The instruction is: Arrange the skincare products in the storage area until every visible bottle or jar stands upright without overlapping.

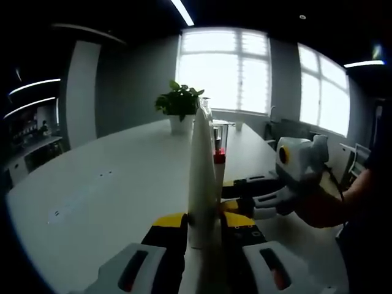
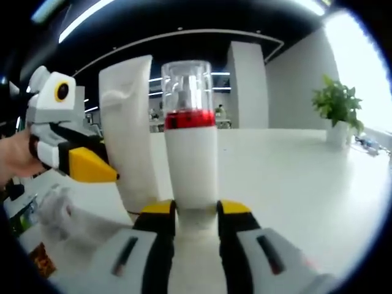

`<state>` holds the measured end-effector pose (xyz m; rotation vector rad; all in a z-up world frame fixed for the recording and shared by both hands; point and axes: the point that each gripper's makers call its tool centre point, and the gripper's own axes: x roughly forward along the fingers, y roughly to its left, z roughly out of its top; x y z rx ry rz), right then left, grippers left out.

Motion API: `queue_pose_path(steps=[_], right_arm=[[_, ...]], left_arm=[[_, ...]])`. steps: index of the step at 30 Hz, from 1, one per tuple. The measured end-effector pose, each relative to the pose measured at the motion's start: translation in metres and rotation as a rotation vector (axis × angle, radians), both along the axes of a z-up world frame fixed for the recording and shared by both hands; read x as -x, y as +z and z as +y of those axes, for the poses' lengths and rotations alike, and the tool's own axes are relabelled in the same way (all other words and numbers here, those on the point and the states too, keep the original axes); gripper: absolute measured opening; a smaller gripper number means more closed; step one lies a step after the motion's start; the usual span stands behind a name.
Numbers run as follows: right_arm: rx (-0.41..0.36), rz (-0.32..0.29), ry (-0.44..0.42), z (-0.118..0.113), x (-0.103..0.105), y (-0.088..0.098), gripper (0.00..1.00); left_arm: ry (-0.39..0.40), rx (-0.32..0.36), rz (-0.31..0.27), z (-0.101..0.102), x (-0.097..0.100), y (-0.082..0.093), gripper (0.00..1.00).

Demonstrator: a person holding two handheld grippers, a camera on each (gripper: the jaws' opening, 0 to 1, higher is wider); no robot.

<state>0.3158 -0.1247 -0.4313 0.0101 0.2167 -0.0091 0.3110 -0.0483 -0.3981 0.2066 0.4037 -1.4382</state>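
Left gripper view, left to right: the long white table runs toward a green potted plant in a white pot at its far end. At centre, the tall white squeeze tube with a tapered, crimped top stands upright on its cap between the yellow-tipped jaws of the left gripper; the jaws sit closed against its base. Just behind it stands the white pump bottle with a red band and clear cap, flanked by the right gripper, which enters from the right, held by a person's hand.

Right gripper view, left to right: the left gripper reaches in beside the tube; the pump bottle stands upright at centre, the right gripper apparently clamped on its foot, though contact is partly hidden.

Both long axes are vertical; the 2 products stand just beside each other, 1 per gripper. The coming move likely depends on keeping that gap.
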Motion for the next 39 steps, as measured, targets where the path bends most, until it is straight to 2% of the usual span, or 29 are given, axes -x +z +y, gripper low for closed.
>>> queue_pose_path(steps=[3, 9, 11, 14, 17, 22, 26, 32, 39], right_arm=[[-0.003, 0.023, -0.007, -0.003, 0.001, -0.008, 0.34], [-0.03, 0.039, 0.003, -0.002, 0.008, -0.013, 0.36], [-0.048, 0.036, 0.007, 0.0, 0.011, -0.011, 0.37], [-0.036, 0.028, 0.014, 0.003, 0.014, -0.006, 0.37], [-0.065, 0.022, 0.018, 0.005, 0.017, -0.004, 0.37], [-0.057, 0.025, 0.025, 0.009, 0.023, -0.004, 0.37], [-0.058, 0.034, 0.03, 0.012, 0.03, -0.008, 0.37], [-0.081, 0.047, 0.046, 0.017, 0.037, -0.014, 0.37], [-0.079, 0.039, 0.061, 0.024, 0.046, -0.012, 0.37]], left_arm=[[-0.001, 0.002, -0.001, 0.0, 0.0, 0.001, 0.21], [0.002, 0.002, -0.004, 0.002, 0.002, 0.002, 0.24], [-0.006, 0.007, 0.004, 0.003, 0.005, 0.002, 0.26], [-0.004, 0.0, -0.003, 0.005, 0.008, 0.001, 0.27], [0.003, 0.009, 0.0, 0.006, 0.011, 0.003, 0.3], [0.016, 0.007, -0.013, 0.007, 0.012, 0.003, 0.34], [0.028, 0.012, -0.021, 0.007, 0.013, 0.004, 0.4], [0.068, 0.015, -0.032, 0.011, 0.013, 0.001, 0.56], [0.096, 0.037, -0.035, 0.014, 0.013, 0.004, 0.67]])
